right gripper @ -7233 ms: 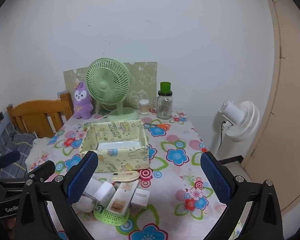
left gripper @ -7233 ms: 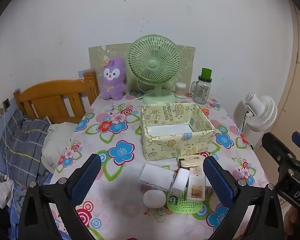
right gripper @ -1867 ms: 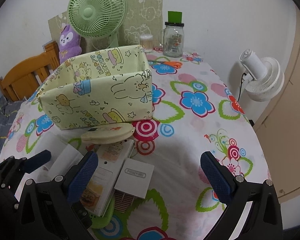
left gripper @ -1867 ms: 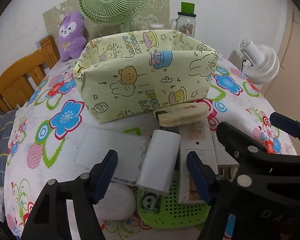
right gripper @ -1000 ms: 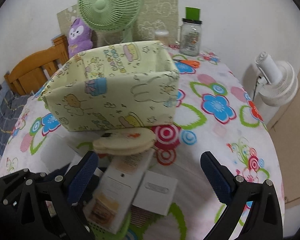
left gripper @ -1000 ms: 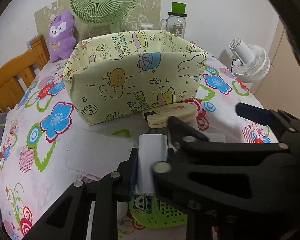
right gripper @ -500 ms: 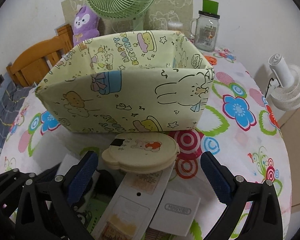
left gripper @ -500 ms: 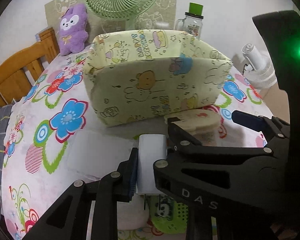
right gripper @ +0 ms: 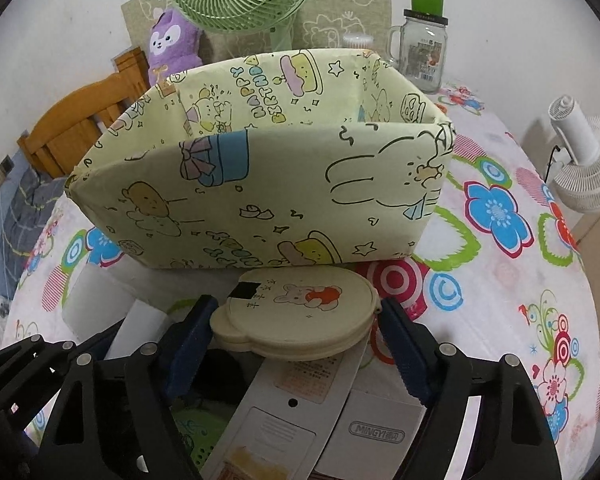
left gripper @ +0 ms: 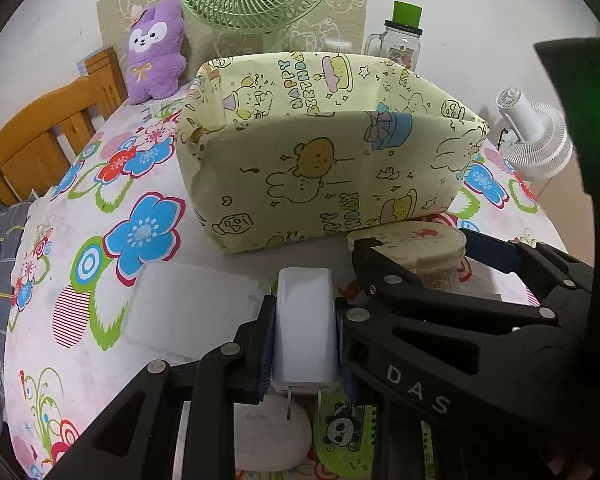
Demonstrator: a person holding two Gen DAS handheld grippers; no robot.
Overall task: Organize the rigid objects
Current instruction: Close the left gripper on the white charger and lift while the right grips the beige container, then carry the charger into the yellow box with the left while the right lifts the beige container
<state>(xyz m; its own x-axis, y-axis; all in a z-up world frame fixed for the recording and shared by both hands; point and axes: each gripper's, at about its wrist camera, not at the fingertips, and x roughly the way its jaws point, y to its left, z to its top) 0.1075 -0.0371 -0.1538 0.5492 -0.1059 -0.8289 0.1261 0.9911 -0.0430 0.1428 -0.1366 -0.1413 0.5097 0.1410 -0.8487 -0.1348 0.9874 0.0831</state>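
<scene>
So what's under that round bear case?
The round bear case lies on a long white box with a small label. Whether it touches the tablecloth behind cannot be seen; the case itself covers that spot.

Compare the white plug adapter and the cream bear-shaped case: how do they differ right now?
The white plug adapter is a plain blocky shape; the cream bear-shaped case is flat, rounded and printed with a cartoon. The adapter is clamped in the left tongs; the case lies between the right tongs, which have just been closing around it. Both sit before the yellow fabric bin.
</scene>
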